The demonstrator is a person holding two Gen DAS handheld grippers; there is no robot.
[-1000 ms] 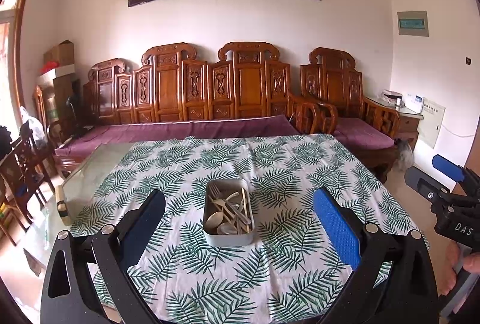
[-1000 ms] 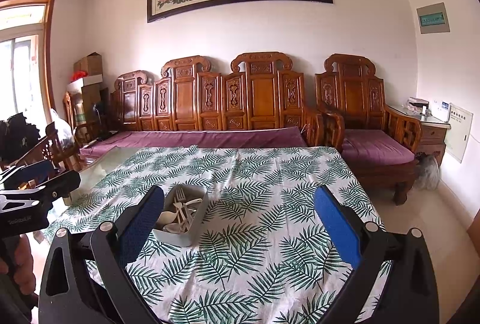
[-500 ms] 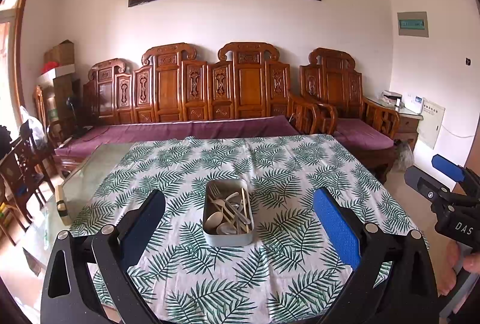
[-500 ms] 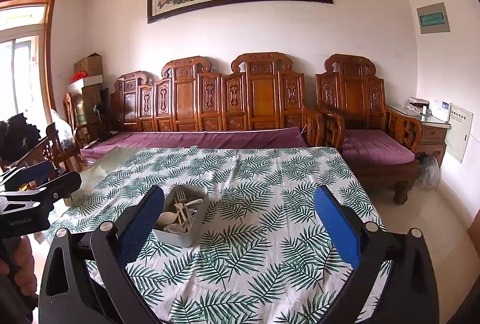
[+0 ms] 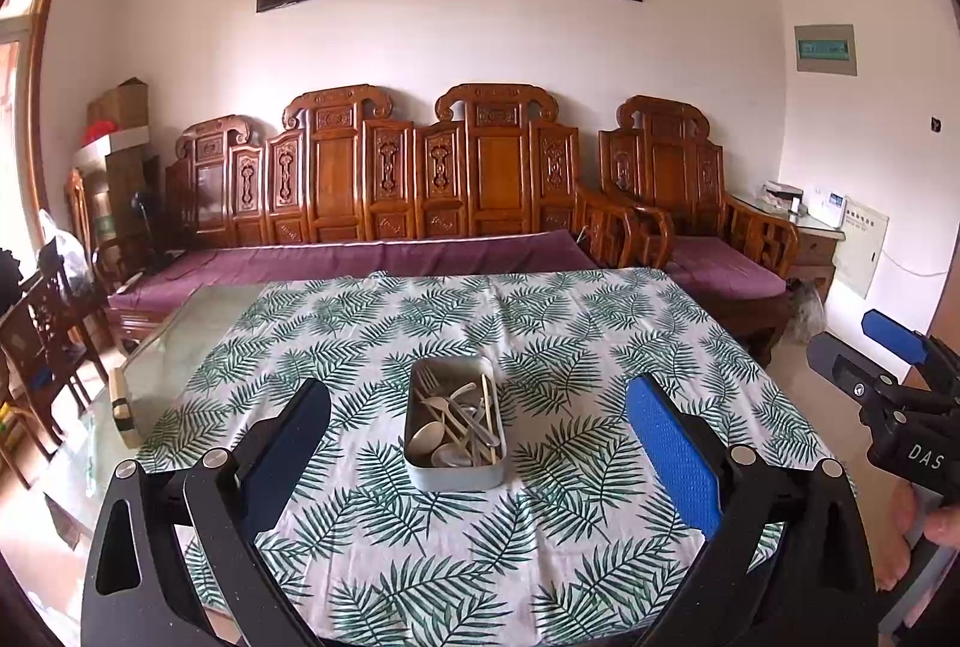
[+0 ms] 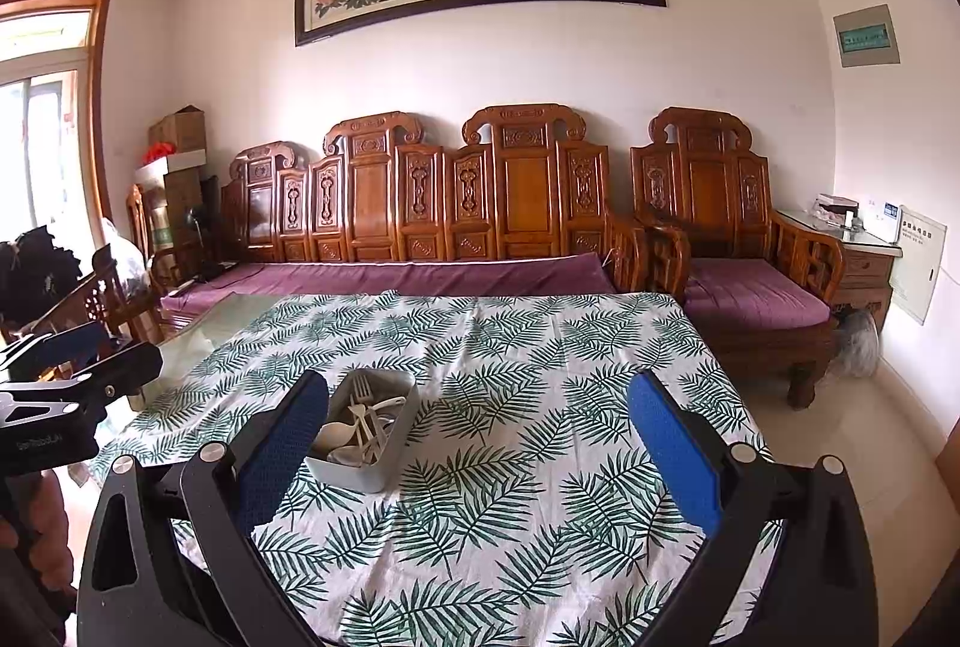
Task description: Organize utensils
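The metal tray (image 5: 454, 470) stands on the bench (image 5: 600, 347), on the leaf-print cloth (image 5: 384, 521), near the middle. Inside lie a fork (image 5: 427, 383), spoons (image 5: 427, 436) and a pair of chopsticks (image 5: 489, 416), all mixed and crossing one another. No utensil shows on the cloth outside the tray.

The left gripper (image 5: 477, 443) hangs short of the tray, jaws wide apart and holding nothing. The right gripper (image 6: 480, 443) hangs to the right of the tray, jaws likewise wide apart and empty.

This arrangement fits either utensils gathered into the tray or a jumble awaiting sorting; the views do not settle which.

For any pick from this pile, the operator should select a piece lying on top, close on its handle rather than its bowl or tines, and lift straight up so neighbouring pieces are not dragged
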